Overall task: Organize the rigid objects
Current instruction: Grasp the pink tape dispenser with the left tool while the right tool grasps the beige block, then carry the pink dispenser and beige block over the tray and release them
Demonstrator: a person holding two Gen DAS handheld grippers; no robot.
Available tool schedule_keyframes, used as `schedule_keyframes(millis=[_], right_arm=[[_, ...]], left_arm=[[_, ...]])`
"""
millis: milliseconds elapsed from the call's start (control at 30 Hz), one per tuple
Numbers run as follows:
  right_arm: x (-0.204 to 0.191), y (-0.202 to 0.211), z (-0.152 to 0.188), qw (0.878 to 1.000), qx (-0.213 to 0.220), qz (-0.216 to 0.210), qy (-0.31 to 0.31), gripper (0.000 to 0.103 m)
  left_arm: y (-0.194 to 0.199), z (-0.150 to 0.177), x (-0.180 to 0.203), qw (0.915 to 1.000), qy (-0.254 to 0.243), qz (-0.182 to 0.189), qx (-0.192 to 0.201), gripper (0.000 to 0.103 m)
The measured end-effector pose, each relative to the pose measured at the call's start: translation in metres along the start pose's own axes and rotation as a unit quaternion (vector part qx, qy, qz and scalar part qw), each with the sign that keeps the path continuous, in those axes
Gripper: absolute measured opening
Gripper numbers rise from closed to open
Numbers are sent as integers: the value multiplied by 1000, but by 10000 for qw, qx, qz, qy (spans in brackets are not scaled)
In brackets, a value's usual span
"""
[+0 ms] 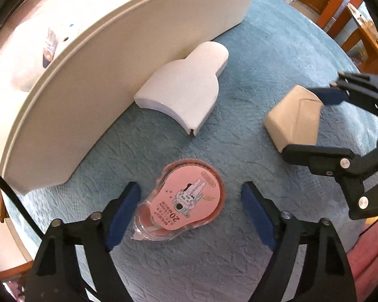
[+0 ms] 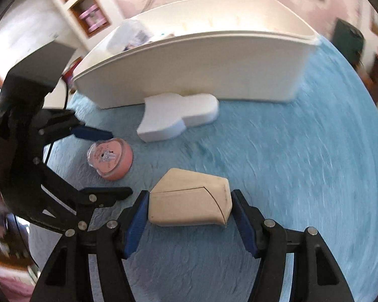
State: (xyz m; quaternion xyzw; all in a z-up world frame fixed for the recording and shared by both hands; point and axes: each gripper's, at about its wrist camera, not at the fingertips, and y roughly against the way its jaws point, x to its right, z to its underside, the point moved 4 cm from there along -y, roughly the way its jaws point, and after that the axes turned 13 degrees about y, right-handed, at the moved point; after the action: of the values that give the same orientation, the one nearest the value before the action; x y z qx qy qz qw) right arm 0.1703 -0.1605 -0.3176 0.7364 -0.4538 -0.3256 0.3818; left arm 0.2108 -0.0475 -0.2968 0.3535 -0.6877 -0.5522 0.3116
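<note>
A pink correction-tape dispenser (image 1: 186,201) in clear wrap lies flat on the blue cloth. My left gripper (image 1: 190,187) points down over it, its blue pads standing off both sides, open. The dispenser (image 2: 111,158) and the left gripper (image 2: 121,162) also show at the left of the right wrist view. My right gripper (image 2: 189,200) is shut on a beige box (image 2: 189,201), its pads pressed on the two ends. That box (image 1: 293,118) and the right gripper (image 1: 301,122) appear at the right of the left wrist view. A white bottle-shaped box (image 1: 184,88) (image 2: 179,118) lies against the bin.
A tall white bin (image 1: 88,80) (image 2: 201,75) stands behind the objects and holds a clear bag (image 2: 131,35) and other small items. The blue textured cloth (image 1: 264,50) (image 2: 302,151) covers a round table. Wooden chairs (image 1: 340,12) stand past its far edge.
</note>
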Motion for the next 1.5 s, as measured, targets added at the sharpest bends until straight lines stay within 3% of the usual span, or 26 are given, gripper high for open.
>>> schedule_keyframes(millis=[167,233,400,633,700,967,1100,1233,1500], right_arm=[[6,14,21,9974,13,170,-700,65],[11,19,31,9937,37,176,-1107,65],[18,26,52,9803,12,124,-1972,65],[16,29,73,9667,-319,205,-2529,65],[-11,28,72,9641,-468,248,-2604,65],[-14,35,82,9427,-1067,111,-3158,65],[-7,42,83,9329,-1296,73,-3359,65],[3,54,77,9314,-1315,12,-3394,65],[22,75,22,9493,-935,-37,-3001,65]], left_arm=[[4,3,1,9998,189,20,97,74],[6,9,2,9996,233,52,138,65],[8,25,1,9984,530,151,121,65],[16,73,7,9941,1018,352,-146,65],[17,91,7,9912,1242,313,-318,64],[41,133,1,9767,2079,372,-392,64],[69,128,-21,9722,2314,340,-93,64],[95,115,-44,9673,2513,244,229,64],[116,63,-61,9570,2813,-6,705,64]])
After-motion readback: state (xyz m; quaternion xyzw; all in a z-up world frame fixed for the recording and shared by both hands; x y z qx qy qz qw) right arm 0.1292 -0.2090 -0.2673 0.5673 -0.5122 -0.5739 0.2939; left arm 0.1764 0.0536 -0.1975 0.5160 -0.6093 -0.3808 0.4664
